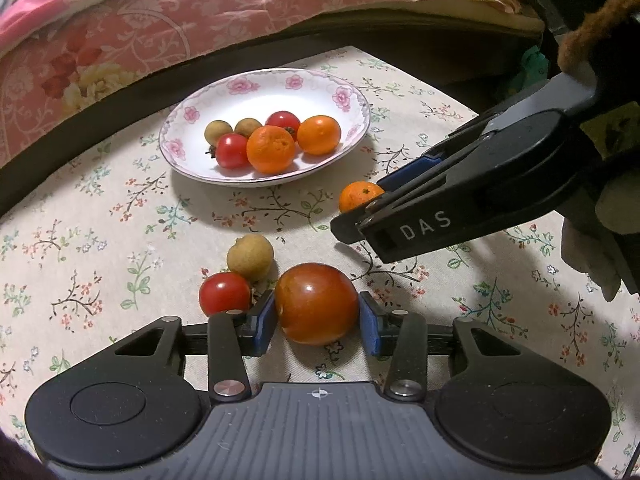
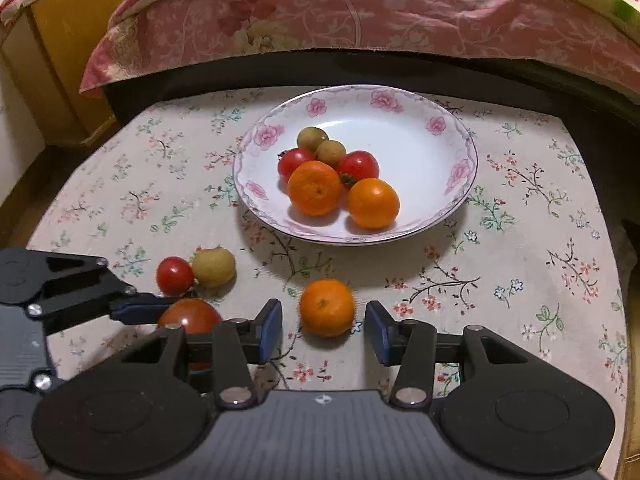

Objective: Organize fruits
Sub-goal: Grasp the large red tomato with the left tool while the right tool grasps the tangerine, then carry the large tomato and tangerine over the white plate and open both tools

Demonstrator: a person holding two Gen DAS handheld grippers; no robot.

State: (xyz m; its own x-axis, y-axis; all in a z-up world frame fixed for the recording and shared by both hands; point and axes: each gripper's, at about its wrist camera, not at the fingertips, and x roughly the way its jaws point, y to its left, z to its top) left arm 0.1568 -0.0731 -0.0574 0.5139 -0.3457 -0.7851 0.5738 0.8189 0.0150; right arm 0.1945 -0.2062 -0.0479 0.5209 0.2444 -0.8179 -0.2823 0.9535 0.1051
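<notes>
The flowered plate [image 2: 440, 128] stands toward the far side of the table, and everything else is placed from it. In the plate lie two mandarins, two cherry tomatoes and two small tan longans, all bunched together in the half nearer the cameras.

On the near side of the plate, on the floral tablecloth [image 1: 100, 208], four fruits are loose. The left gripper [image 1: 318, 314] has its blue pads set on either side of a large red-orange tomato [image 1: 317, 303]; the left pad touches the skin, while the right pad appears to sit against it or just off it, so a firm pinch cannot be confirmed. The tomato rests on the cloth. Just beside it, toward the plate, sit a cherry tomato [image 1: 225, 294] and a longan [image 1: 250, 257], touching each other.

The right wrist view shows what the left one hides: the right gripper [image 2: 325, 327] is spread wide, with a loose mandarin [image 2: 327, 307] lying on the cloth between its pads, clear of both. In the left wrist view this gripper crosses in from the side, covers part of that mandarin [image 1: 358, 195] and hides the gap between its fingers.

The right view in turn hides most of the large tomato [image 2: 190, 314] behind its own finger linkage and the left gripper's finger. It alone shows a yellow wooden cabinet [image 2: 68, 40] well beyond the plate, beside the pink bedspread [image 2: 360, 12].
</notes>
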